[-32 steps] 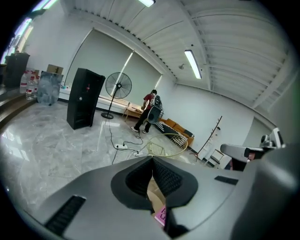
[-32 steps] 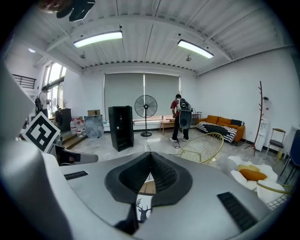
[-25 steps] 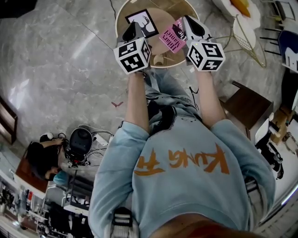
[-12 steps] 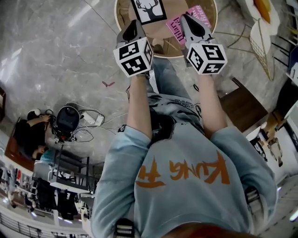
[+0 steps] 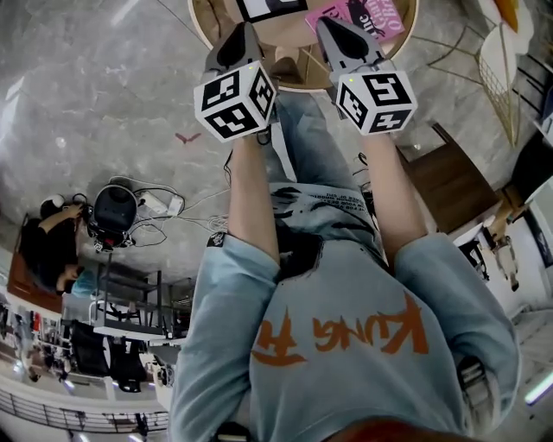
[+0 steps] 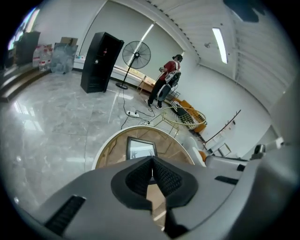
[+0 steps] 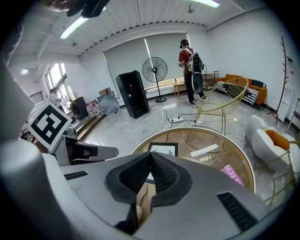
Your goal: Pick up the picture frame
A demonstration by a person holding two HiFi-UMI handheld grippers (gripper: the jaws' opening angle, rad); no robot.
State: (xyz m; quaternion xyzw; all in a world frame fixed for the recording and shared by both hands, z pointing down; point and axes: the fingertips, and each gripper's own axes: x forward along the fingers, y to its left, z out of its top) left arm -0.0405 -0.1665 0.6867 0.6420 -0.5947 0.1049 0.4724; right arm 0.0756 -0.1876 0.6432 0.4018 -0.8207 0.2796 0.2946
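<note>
While the left gripper and right gripper have fingers clenched empty, the frame lies flat on the bench just ahead, nearer the left.

I see a pale blue sweatshirt with orange lettering. My left gripper and right gripper are grey, each with a black-and-white marker cube.

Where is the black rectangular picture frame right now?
The black picture frame lies flat on the round tan table, at the head view's top edge beyond the left gripper, left of the pink book.
</note>
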